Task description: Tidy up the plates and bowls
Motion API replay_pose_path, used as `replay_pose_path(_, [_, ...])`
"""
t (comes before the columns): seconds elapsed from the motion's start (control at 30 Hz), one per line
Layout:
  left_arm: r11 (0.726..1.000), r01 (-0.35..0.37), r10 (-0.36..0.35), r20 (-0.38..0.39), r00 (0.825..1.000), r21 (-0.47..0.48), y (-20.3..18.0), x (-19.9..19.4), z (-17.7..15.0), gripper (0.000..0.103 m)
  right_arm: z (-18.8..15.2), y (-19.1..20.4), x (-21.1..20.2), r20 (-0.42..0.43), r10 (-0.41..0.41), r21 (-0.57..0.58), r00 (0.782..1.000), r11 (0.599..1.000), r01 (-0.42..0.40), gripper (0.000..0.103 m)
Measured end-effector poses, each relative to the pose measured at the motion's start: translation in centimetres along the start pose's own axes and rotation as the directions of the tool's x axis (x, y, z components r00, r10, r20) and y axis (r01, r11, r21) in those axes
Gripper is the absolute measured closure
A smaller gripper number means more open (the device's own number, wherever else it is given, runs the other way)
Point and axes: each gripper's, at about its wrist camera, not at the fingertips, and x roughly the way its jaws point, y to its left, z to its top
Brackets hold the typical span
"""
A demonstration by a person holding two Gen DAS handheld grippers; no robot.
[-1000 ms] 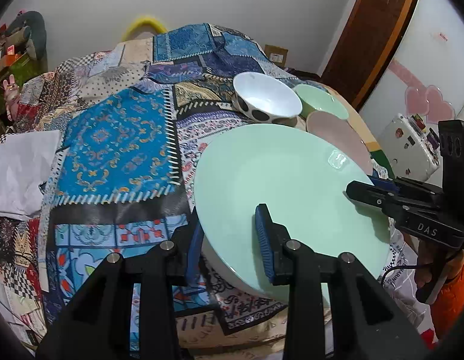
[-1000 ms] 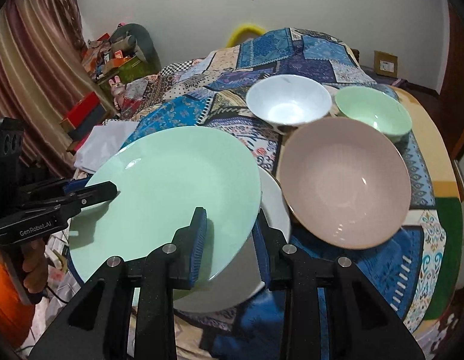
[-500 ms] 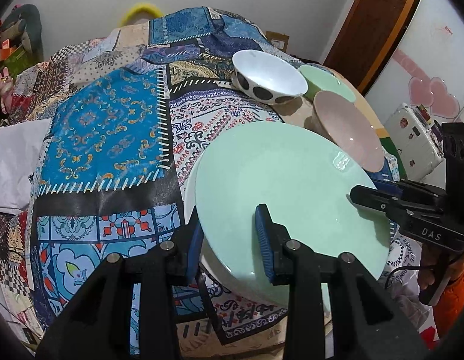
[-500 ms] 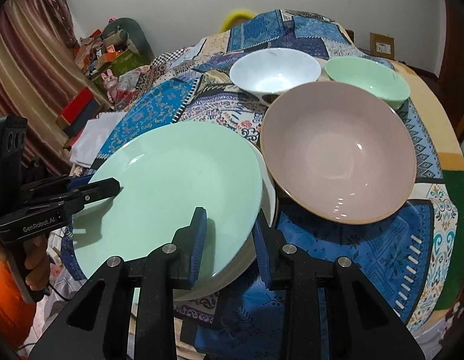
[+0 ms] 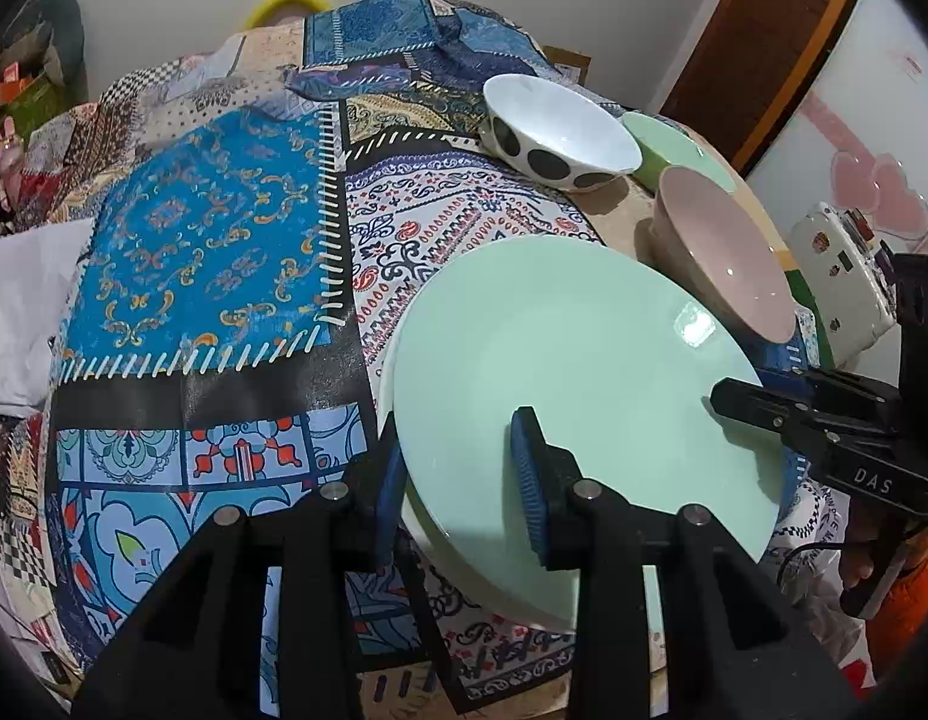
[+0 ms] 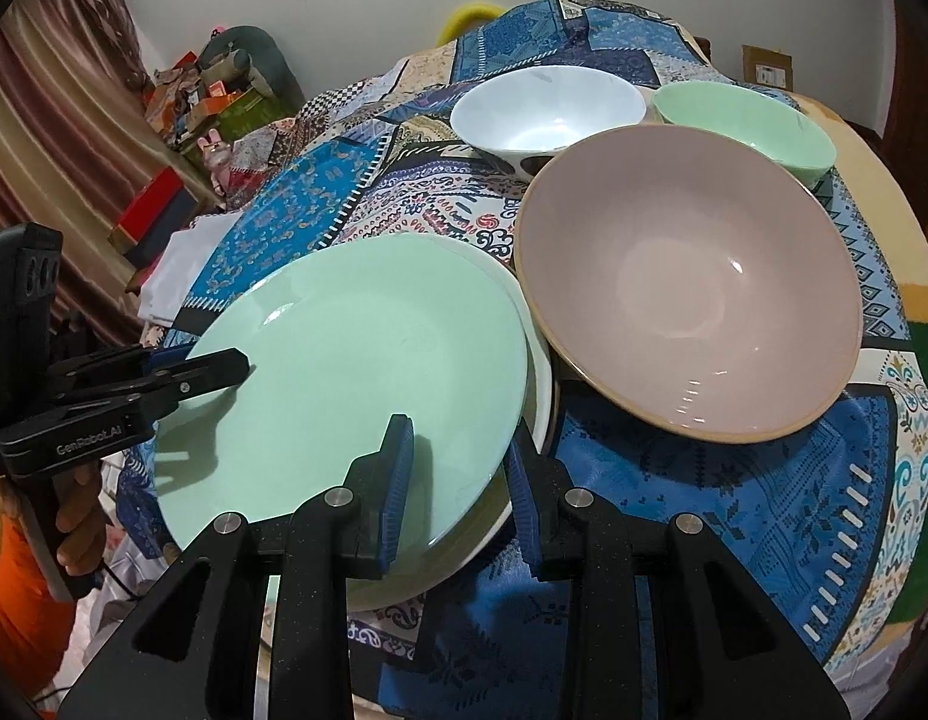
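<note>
A mint green plate lies on top of a white plate on the patchwork tablecloth. My left gripper straddles the green plate's near rim, one pad above and one below. My right gripper straddles the opposite rim the same way. Each gripper shows in the other's view, the right one and the left one, clamped over the rim. A pink bowl, a white dotted bowl and a green bowl stand behind.
The table is covered by a blue patterned cloth. A white cloth lies at its left edge. Boxes and clutter stand by the curtain. A white appliance and a door stand to the right.
Both grippers have lowered the green plate onto the white plate and moved closer to the table. The bowls have not moved.
</note>
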Motion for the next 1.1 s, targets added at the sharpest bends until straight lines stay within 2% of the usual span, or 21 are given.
replay_pose_path(0.77, [1.0,0.017,-0.017,-0.017,1.0,-0.001,0.27,0.43,0.45,0.07,0.34,0.17,-0.11,-0.002,-0.01,-0.021,1.0,1.0,0.01,0.073])
replay_pose_path(1.1, [0.998,-0.046,0.046,0.002,0.999,0.036,0.08,0.14,0.35,0.071,0.34,0.21,-0.34,0.009,-0.017,-0.023,1.0,1.0,0.017,0.073])
